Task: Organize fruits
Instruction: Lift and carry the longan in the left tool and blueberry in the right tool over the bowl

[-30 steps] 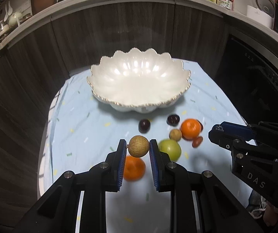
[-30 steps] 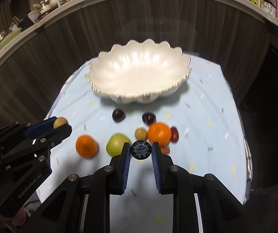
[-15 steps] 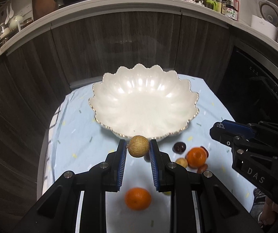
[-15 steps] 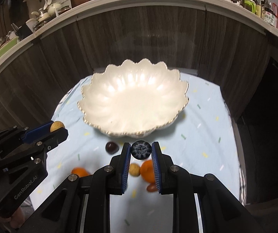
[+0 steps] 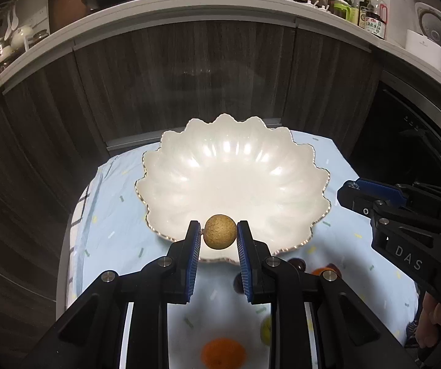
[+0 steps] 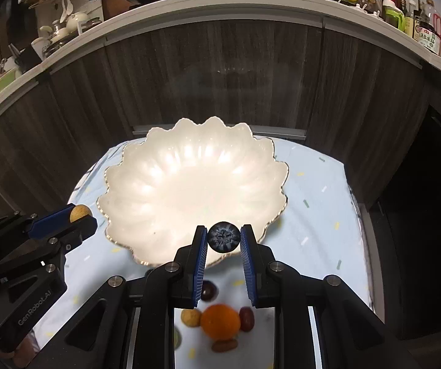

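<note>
My left gripper (image 5: 219, 236) is shut on a round tan longan (image 5: 219, 235) and holds it over the near rim of the white scalloped bowl (image 5: 189, 196). My right gripper (image 6: 223, 236) is shut on a dark blueberry (image 6: 224, 236), also over the near rim of the bowl (image 6: 146, 203). The bowl holds nothing. In the right wrist view the left gripper (image 6: 80, 216) with the longan (image 6: 79, 212) is at the bowl's left edge. In the left wrist view the right gripper (image 5: 354, 192) is at the bowl's right; its blueberry is hidden.
Loose fruit lies on the pale blue cloth (image 6: 312, 215) below the grippers: an orange (image 6: 220, 321), a tan longan (image 6: 190, 317), dark red fruits (image 6: 246, 318), another orange (image 5: 223, 353) and a green fruit (image 5: 265, 329). Dark cabinet fronts (image 5: 189, 77) stand right behind the table.
Both grippers have risen and moved forward from above the loose fruit to over the bowl's near rim, each still holding its fruit.
</note>
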{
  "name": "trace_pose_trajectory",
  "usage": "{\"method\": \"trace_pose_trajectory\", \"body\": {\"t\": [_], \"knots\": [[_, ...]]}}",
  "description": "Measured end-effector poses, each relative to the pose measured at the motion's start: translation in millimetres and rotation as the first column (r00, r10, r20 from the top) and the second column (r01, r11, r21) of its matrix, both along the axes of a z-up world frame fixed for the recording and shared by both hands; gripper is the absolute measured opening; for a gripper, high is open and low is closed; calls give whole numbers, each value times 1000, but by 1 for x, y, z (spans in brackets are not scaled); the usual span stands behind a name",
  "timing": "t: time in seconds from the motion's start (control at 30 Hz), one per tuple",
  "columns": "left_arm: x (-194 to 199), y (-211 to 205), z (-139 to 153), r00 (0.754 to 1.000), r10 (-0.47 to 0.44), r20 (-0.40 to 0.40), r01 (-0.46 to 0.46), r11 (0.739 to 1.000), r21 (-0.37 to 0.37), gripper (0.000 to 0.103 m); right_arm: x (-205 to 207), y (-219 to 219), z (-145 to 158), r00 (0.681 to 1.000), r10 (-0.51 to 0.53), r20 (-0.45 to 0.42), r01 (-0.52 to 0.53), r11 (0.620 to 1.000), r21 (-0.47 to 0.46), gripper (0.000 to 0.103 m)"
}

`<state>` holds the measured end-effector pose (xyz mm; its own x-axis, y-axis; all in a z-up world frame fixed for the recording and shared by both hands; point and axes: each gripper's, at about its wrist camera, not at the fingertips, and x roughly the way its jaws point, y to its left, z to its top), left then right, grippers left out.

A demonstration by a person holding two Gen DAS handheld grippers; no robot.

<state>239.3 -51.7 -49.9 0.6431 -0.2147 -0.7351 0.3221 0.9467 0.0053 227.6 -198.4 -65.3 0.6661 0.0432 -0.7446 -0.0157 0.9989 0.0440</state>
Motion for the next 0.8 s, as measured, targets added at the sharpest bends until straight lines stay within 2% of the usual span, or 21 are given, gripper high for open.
{"method": "trace_pose_trajectory", "body": {"t": [0.8], "knots": [[48,-5,-44,996,20,-91,-20,1000,6,25,46,-8,-42,997,-9,-81,10,1000,9,23]]}}
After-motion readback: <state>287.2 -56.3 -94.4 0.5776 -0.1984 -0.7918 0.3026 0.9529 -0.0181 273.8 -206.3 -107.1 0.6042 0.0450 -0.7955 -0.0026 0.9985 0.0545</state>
